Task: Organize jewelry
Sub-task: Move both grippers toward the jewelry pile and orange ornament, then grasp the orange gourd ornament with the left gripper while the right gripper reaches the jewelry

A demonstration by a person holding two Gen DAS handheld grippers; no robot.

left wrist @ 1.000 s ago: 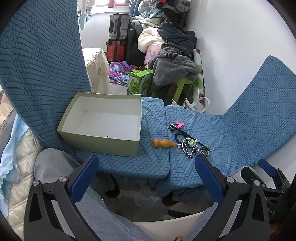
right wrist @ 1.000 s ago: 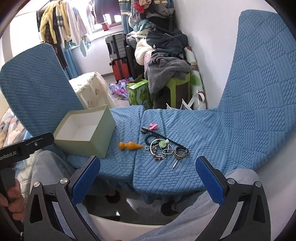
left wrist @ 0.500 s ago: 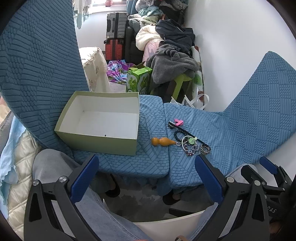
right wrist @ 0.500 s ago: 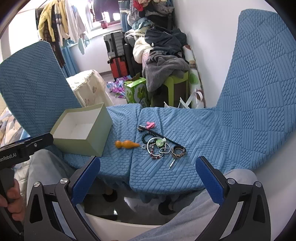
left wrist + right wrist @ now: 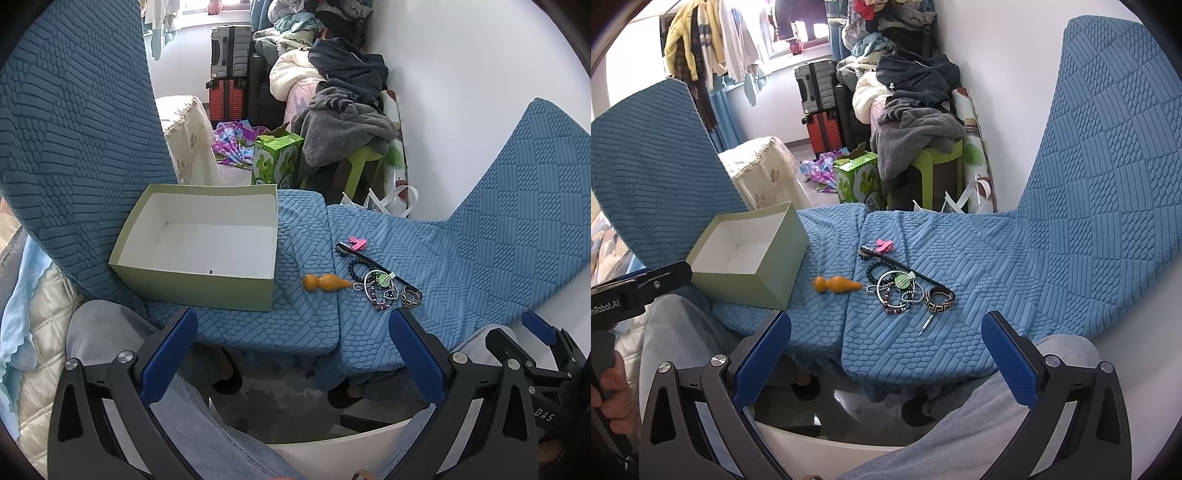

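A pale green open box (image 5: 207, 251) with a white inside stands on the left blue chair seat (image 5: 303, 317); it also shows in the right wrist view (image 5: 750, 258). A pile of jewelry (image 5: 380, 286) lies on the right seat: bracelets (image 5: 897, 291), a patterned ring band (image 5: 939, 296), a pink clip (image 5: 884, 245), a black stick. An orange gourd charm (image 5: 325, 283) lies between box and pile (image 5: 836, 284). My left gripper (image 5: 291, 332) and right gripper (image 5: 886, 334) are both open and empty, held short of the seats' front edge.
Blue textured chair backs (image 5: 74, 129) (image 5: 1108, 147) rise on both sides. Behind are a green carton (image 5: 277, 158), clothes on a green stool (image 5: 916, 129) and suitcases (image 5: 229, 55). The person's knees (image 5: 960, 435) lie below the grippers.
Both grippers have drifted slightly; the box and jewelry sit a little higher and left in the views. Nothing was taken hold of.
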